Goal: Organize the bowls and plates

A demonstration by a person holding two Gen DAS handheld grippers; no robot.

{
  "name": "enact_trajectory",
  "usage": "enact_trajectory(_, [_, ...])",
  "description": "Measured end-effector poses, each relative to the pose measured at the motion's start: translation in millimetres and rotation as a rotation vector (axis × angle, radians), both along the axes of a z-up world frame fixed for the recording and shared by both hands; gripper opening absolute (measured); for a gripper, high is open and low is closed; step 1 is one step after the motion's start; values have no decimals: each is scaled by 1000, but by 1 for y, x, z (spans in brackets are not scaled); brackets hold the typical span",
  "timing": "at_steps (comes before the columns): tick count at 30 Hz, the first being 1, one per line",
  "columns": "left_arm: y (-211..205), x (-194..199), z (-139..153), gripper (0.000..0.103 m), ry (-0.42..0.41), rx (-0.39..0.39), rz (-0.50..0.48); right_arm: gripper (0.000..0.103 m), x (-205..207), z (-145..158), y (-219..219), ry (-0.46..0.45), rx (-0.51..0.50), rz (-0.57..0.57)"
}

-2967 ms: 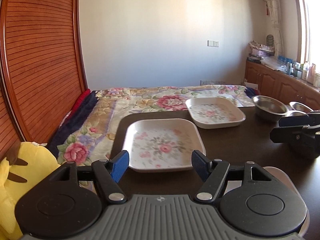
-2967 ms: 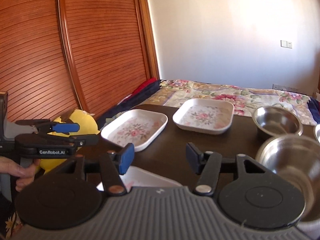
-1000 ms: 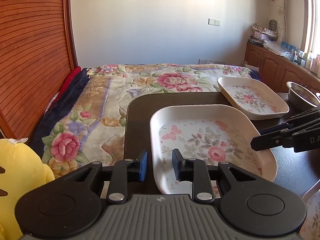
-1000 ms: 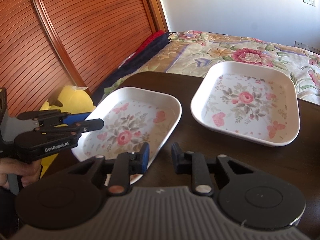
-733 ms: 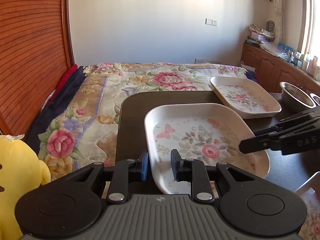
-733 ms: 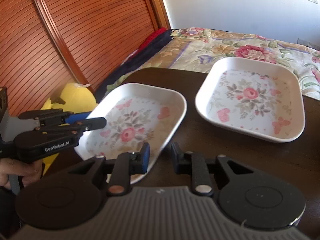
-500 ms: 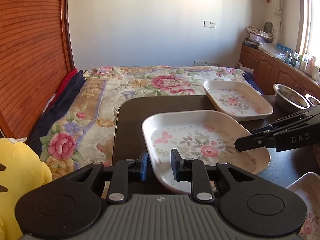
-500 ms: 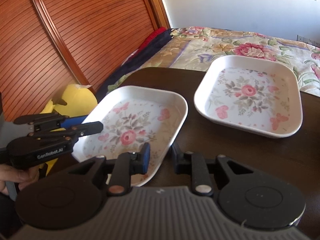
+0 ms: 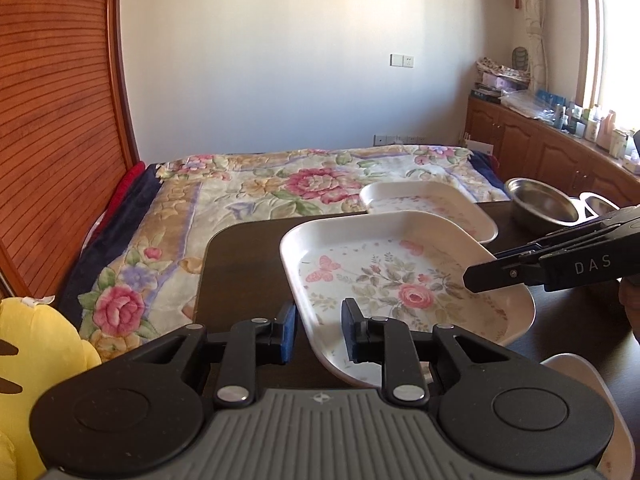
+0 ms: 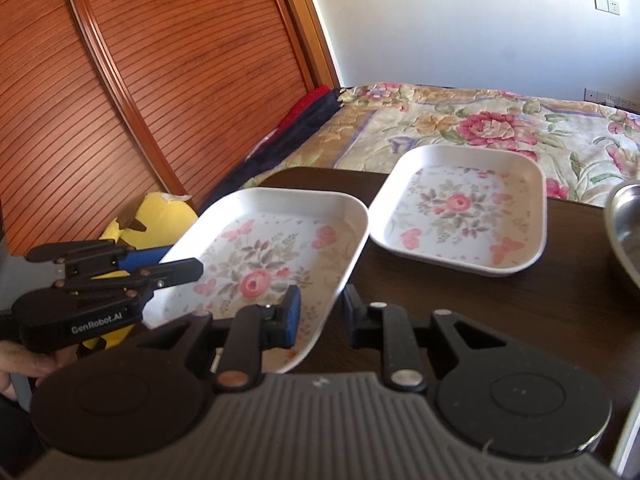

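A square white plate with a floral print hangs tilted above the dark table. My left gripper is shut on its near-left rim. My right gripper is shut on the opposite rim. A second floral plate lies flat on the table just behind it. Two steel bowls stand to the right of that plate, the farther one mostly hidden.
The edge of another pale plate shows low at the right, under the held one. A yellow plush toy sits left of the table. A bed with a floral cover lies behind the table's far edge, and a slatted wooden door stands at the left.
Three seconds ago both grippers were open and back from the plates. Within the last second, both grippers, shut on its rims, have lifted the near plate off the table.
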State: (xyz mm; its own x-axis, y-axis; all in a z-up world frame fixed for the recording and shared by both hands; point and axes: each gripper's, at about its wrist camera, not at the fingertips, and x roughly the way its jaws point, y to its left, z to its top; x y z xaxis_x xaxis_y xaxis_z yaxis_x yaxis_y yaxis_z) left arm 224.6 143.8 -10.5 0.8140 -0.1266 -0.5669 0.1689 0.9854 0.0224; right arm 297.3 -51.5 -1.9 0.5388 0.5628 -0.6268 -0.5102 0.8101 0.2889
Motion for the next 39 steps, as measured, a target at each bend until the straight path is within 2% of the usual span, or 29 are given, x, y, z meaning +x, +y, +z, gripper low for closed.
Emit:
enact_trajectory(21, [-64, -53, 23, 25, -54, 22, -72, 24, -52, 21, -66, -67, 22, -67])
enact_trajectory(39, [-78, -110, 24, 25, -78, 11, -104, 24, -102, 25, -97, -99, 51, -89])
